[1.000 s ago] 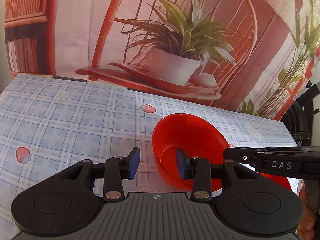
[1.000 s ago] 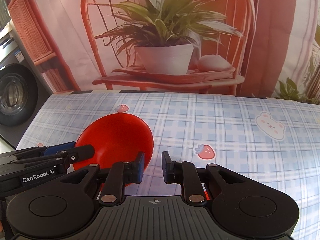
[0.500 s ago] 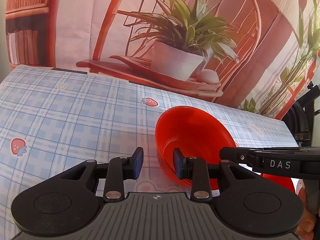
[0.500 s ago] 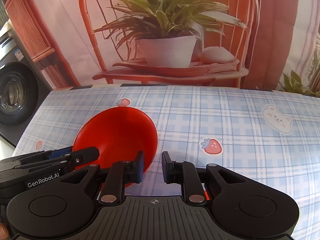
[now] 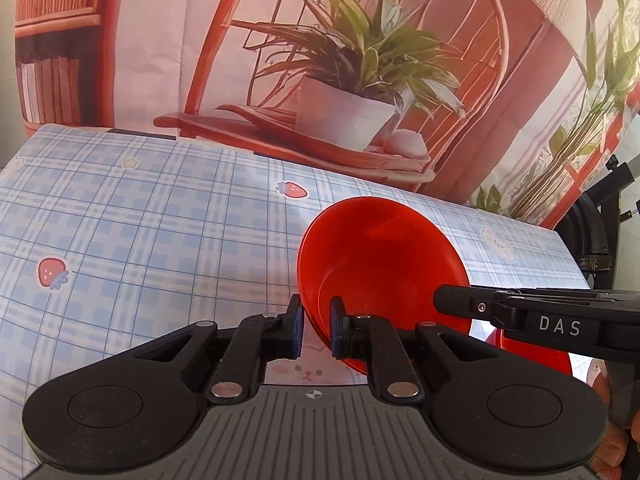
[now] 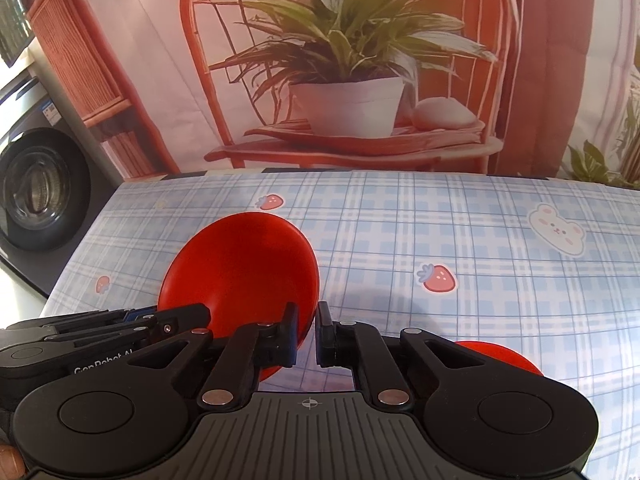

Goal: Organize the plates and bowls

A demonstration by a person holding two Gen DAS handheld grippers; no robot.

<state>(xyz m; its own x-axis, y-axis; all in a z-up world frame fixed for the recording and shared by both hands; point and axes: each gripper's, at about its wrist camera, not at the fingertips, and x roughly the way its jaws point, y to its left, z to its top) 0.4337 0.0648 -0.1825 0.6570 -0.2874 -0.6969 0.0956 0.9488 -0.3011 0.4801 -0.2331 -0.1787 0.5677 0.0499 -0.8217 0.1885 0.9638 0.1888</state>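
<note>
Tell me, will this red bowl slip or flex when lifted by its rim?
The red bowl looks like thin glossy plastic: probably light, perhaps slippery in the left gripper. Pinched tilted at one rim edge, it may pivot.

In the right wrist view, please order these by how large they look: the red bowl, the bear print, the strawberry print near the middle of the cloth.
1. red bowl, largest, though it is also nearest the camera.
2. bear print.
3. strawberry print, close to the bear; fisheye distortion makes that ranking unsure.

A home laundry corner: washing machine (image 6: 36, 188), checked strawberry tablecloth (image 6: 440, 240), printed chair-and-plant backdrop (image 6: 352, 60).
</note>
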